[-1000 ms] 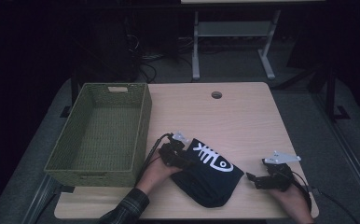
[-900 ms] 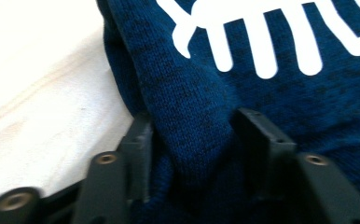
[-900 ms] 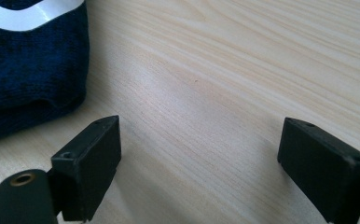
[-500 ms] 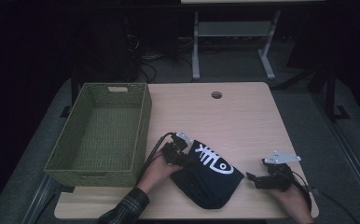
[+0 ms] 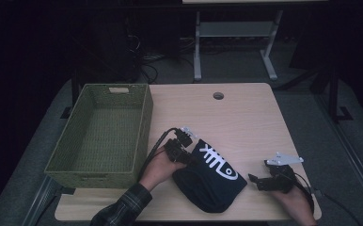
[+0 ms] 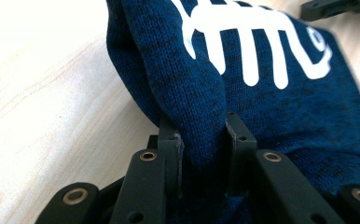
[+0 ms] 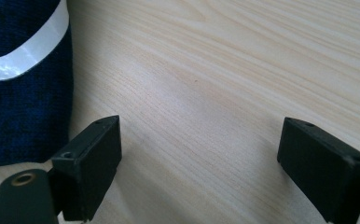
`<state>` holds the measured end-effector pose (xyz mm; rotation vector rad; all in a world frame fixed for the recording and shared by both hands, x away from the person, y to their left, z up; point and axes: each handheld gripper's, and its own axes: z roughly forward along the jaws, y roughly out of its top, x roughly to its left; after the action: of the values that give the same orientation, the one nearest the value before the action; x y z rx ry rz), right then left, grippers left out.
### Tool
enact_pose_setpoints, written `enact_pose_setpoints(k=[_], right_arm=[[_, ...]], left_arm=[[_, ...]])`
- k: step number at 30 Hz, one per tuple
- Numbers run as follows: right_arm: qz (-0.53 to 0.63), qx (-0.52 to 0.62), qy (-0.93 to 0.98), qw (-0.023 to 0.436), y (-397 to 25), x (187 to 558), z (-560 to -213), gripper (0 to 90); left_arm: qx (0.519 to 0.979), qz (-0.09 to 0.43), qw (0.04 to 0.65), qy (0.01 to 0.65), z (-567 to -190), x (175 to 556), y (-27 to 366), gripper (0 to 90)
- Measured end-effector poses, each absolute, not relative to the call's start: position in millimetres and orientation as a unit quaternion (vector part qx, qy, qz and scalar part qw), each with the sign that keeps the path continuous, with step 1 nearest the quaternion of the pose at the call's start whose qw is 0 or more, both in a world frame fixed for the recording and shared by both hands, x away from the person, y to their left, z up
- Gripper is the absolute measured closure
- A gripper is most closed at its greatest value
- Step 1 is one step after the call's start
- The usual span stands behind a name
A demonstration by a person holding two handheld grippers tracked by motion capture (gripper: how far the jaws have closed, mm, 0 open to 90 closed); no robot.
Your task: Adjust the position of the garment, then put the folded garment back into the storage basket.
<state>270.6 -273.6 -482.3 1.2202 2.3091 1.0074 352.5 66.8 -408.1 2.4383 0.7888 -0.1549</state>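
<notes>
Wooden table (image 5: 245, 117): left gripper (image 6: 201, 140) fingers pinch the navy sweater (image 6: 271, 98); right gripper (image 7: 199, 154) fingers spread apart beside it.

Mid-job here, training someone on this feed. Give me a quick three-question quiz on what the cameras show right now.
1. True or false: the left hand-held gripper is shut on a fold of the sweater.
2. The basket holds: A) the sweater, B) nothing, C) a cable.
3. What lies between the jaws of the right hand-held gripper?

Key
1. True: the left gripper view shows both jaws pinching a ridge of dark blue knit.
2. B: its woven floor is bare in the high view.
3. Bare table; the jaws stand wide apart, with the sweater's edge just beside one jaw.
</notes>
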Motion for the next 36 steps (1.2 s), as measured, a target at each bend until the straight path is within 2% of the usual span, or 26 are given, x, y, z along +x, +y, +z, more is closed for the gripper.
enact_pose_setpoints(k=[9, 24, 36], right_arm=[[0.356, 0.430, 0.812, 0.170, -273.5, 270.6, -482.5, 13.1], [0.356, 0.430, 0.812, 0.171, -273.6, 270.8, -482.6, 13.3], [0.356, 0.431, 0.812, 0.171, -273.5, 270.7, -482.5, 13.3]], left_arm=[[0.916, -0.040, 0.277, 0.288, -370.4, 352.0, 64.8, 73.0], [0.907, -0.052, 0.300, 0.290, -343.5, 357.4, 79.6, 73.0], [0.904, -0.045, 0.316, 0.282, -303.6, 356.0, 93.4, 73.0]])
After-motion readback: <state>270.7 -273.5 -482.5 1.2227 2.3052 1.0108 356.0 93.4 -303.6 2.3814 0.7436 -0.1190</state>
